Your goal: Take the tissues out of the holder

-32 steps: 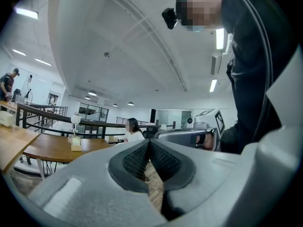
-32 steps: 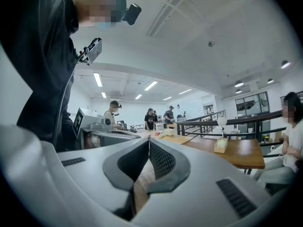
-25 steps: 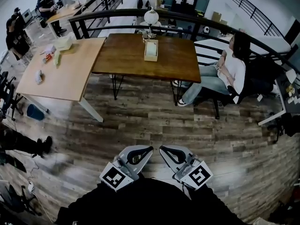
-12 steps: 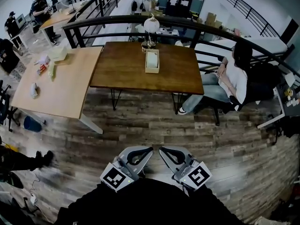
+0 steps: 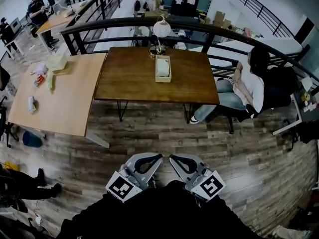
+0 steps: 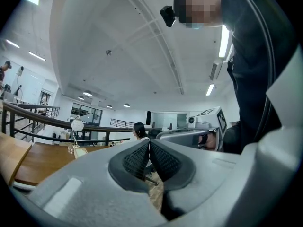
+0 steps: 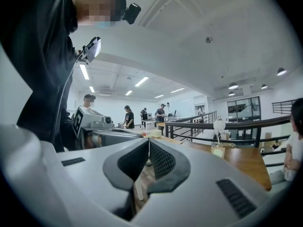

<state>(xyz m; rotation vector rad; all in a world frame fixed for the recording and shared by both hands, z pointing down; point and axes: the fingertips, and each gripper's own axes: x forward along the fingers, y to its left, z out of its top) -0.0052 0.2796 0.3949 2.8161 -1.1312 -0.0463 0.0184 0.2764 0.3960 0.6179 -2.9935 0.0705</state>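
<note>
The left claw (image 5: 158, 158) and right claw (image 5: 172, 158) are closed, empty, over plank floor (image 5: 164, 128). Well ahead, a dark bench (image 5: 129, 68) bears the tissue holder (image 5: 163, 68); a person (image 5: 251, 78) sits beside it.

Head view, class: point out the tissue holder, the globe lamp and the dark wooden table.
tissue holder (image 5: 163, 79), head view, its near rim.
globe lamp (image 5: 161, 29), head view, its white globe.
dark wooden table (image 5: 129, 73), head view, bare top left of the holder.
</note>
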